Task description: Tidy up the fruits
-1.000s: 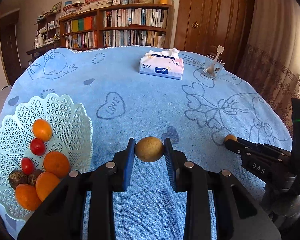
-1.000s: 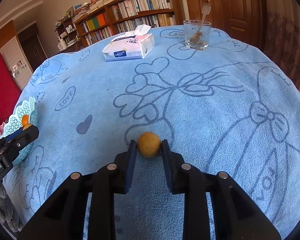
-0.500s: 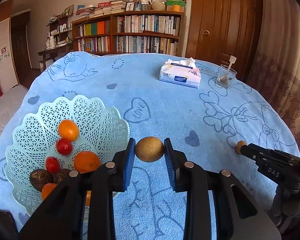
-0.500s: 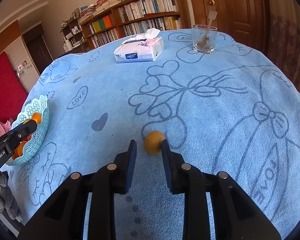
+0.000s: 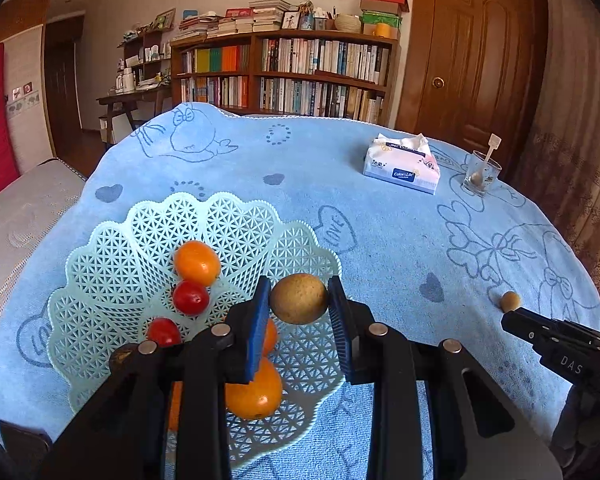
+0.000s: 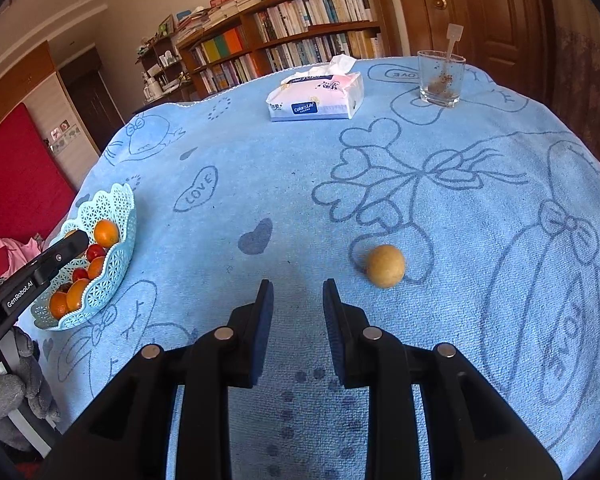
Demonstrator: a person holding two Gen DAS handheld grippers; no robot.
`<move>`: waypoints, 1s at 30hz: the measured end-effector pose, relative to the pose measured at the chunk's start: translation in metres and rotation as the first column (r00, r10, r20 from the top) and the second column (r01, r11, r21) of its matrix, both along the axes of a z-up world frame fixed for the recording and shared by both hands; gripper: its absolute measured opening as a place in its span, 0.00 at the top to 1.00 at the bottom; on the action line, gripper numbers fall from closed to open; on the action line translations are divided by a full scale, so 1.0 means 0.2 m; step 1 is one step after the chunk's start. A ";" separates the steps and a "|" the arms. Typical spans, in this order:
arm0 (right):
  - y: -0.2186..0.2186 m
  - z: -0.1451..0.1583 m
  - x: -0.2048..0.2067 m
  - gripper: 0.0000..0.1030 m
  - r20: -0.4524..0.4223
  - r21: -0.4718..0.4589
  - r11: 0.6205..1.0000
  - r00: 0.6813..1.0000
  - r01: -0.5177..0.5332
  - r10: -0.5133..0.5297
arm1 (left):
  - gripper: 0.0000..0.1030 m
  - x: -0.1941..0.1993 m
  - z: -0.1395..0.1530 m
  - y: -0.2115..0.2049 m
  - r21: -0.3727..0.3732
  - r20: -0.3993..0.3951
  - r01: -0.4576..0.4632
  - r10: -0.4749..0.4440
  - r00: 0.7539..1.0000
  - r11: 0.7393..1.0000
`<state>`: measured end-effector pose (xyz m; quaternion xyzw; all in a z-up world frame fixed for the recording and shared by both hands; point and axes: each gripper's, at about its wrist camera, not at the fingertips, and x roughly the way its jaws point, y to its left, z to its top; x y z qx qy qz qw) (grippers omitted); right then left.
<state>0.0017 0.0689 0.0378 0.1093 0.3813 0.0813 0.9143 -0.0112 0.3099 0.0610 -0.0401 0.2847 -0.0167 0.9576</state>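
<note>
Our left claw (image 5: 299,300) grips a brown fruit (image 5: 299,298) above the lattice basket (image 5: 148,240); our right claw (image 6: 296,300) gapes empty, another brown fruit (image 6: 385,266) lying just beside it on the worktop (image 6: 460,184).

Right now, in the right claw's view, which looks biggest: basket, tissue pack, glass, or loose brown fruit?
1. Basket
2. Tissue pack, close to the basket; it lies farther off, so unsure
3. Glass
4. Brown fruit, nearest yet smallest

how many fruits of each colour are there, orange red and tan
orange fruits: 4, in the basket
red fruits: 2, in the basket
tan fruits: 2, one in the left hand-held gripper, one on the cloth
total: 8
</note>
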 end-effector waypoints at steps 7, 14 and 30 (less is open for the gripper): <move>0.05 0.02 -0.02 0.75 0.012 -0.015 1.000 1.000 -0.009 0.009 | 0.71 -0.01 0.04 0.14 -0.011 0.020 -0.046 0.047 0.999 0.999; -0.01 0.01 -0.02 0.74 0.001 -0.018 0.999 0.999 0.039 -0.039 | 0.32 -0.01 0.05 0.30 -0.054 0.017 -0.151 0.152 0.988 0.987; -0.16 -0.10 0.23 0.68 -0.076 -0.085 0.986 0.986 0.141 -0.147 | 0.03 -0.07 0.14 0.45 -0.112 0.064 -0.225 0.233 0.970 0.968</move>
